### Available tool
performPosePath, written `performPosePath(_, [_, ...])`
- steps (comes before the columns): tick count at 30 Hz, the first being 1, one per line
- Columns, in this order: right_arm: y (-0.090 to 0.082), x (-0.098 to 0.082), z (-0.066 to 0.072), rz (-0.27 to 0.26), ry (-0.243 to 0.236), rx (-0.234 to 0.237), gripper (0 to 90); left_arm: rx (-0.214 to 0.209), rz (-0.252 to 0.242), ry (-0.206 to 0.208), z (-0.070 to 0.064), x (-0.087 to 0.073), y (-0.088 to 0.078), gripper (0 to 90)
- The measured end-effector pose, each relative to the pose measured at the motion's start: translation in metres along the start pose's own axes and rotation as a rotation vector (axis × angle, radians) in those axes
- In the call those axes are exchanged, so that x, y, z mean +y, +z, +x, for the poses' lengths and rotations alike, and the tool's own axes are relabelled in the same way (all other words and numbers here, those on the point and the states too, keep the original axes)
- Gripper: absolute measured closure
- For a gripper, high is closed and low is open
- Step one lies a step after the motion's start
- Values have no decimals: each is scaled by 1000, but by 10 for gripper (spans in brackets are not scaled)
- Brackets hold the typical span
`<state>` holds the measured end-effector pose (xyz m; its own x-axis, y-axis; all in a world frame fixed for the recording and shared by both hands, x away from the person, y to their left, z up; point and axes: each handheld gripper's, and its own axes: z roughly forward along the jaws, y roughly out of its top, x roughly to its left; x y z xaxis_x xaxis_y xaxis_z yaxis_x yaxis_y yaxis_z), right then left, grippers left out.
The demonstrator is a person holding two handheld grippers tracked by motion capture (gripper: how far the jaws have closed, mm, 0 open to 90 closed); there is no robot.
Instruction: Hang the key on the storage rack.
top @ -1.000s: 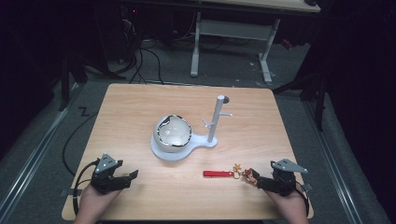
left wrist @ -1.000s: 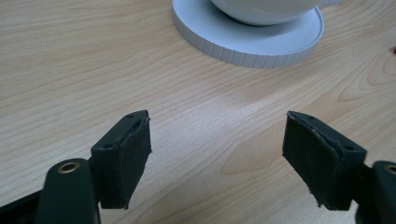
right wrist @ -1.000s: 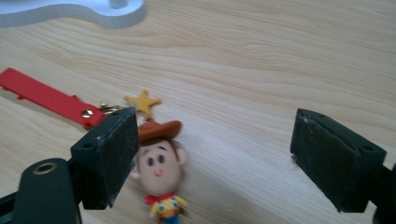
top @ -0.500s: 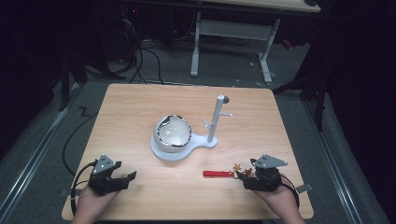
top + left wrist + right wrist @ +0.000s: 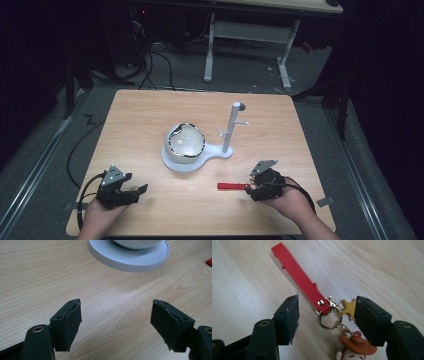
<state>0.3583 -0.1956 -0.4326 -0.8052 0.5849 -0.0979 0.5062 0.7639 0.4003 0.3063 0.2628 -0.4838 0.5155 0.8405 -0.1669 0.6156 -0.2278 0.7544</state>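
The wooden table [image 5: 150, 125] stands on grey floor [image 5: 45, 145] in a dark room (cables behind). The left gripper [image 5: 131, 195] has jaws apart over bare wood. The right gripper [image 5: 327, 315], jaws apart, straddles the keychain [image 5: 322, 305] near the white stand [image 5: 200, 161].

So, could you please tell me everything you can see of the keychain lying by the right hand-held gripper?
The keychain lies flat on the wooden table, between the open jaws of the right hand-held gripper, untouched as far as I can tell. A glossy red strap with a rivet joins a gold clasp and split ring; a gold star charm and a small figure in a brown cowboy hat hang off it.
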Motion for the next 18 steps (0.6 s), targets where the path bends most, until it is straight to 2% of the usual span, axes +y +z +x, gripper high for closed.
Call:
performPosePath(2, [3, 7, 2, 49, -43, 5, 403, -5, 0, 0, 0, 0, 0, 255])
performPosePath(4, [7, 12, 3, 88, -60, 30, 423, -8, 1, 3, -1, 0, 0, 256])
performPosePath(8, [19, 25, 6, 205, -107, 53, 452, -18, -4, 4, -1, 1, -1, 256])
performPosePath(9, [22, 28, 6, 221, -118, 64, 459, -18, -4, 5, -1, 1, -1, 256])
performPosePath(11, [28, 38, 6, 261, -174, 76, 502, -20, -2, 7, -1, 1, -1, 256])
performPosePath(12, [28, 38, 6, 261, -174, 76, 502, -22, -2, 7, -1, 1, -1, 256])
performPosePath(14, [32, 45, 6, 291, -207, 75, 546, -25, -2, 8, -2, 1, -1, 256])
performPosePath(15, [33, 47, 6, 299, -212, 82, 555, -24, -2, 9, -2, 1, -1, 256])
performPosePath(16, [36, 53, 5, 316, -213, 96, 603, -23, -1, 11, -2, 1, -1, 256])
performPosePath(18, [39, 57, 6, 341, -229, 109, 616, -24, -2, 13, -2, 1, -1, 256])
